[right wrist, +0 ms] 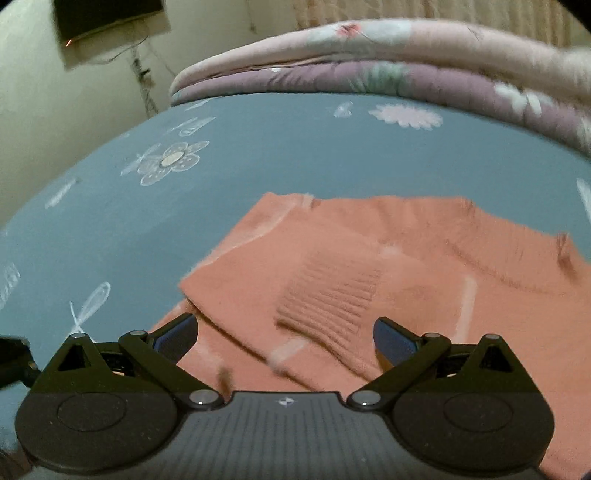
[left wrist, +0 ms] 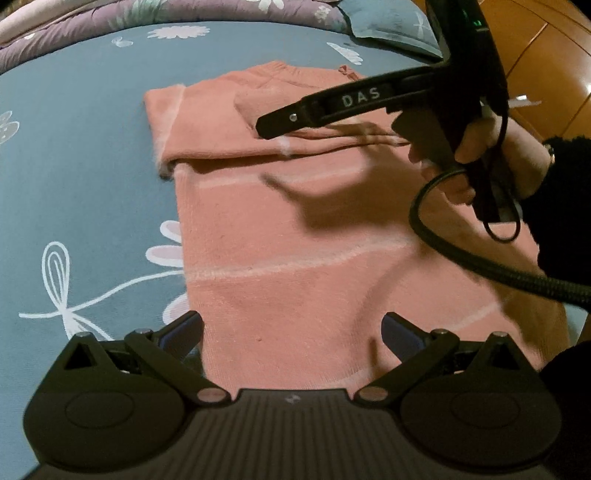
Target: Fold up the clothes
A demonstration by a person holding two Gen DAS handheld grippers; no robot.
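I am holding my left hand-held gripper (left wrist: 291, 332) low over the near end of the sweater (left wrist: 295, 258), its fingers spread wide with nothing between them, and my right hand-held gripper (right wrist: 286, 339) is hanging over the far end, likewise spread and gripping nothing. The sweater is lying flat on the bed (left wrist: 81, 155), a salmon-pink knit with thin pale stripes, its body running away from me and a sleeve (right wrist: 332, 295) folded across the chest. I am judging it light, soft and floppy, fuzzy enough not to slip, but thick where the layers are doubling up, so it will sag and drag wherever I am not supporting it. The places I am reckoning best to take hold are the hem corners nearest my left fingers, or the ribbed cuff (right wrist: 328, 306) lying just ahead of my right fingers, pinching through both layers at an edge, not in the middle. In the left view my own right hand (left wrist: 491, 155) and its black cable (left wrist: 480, 258) are hanging over the right side of the garment, and I am thinking the cable could snag the knit. Beyond the sweater the bed is showing open blue sheet with white flowers, then a rolled purple and pink quilt (right wrist: 388, 70) along the far edge, well apart. A grey pillow (left wrist: 391, 22) is sitting past the collar, beside wooden furniture (left wrist: 546, 66).
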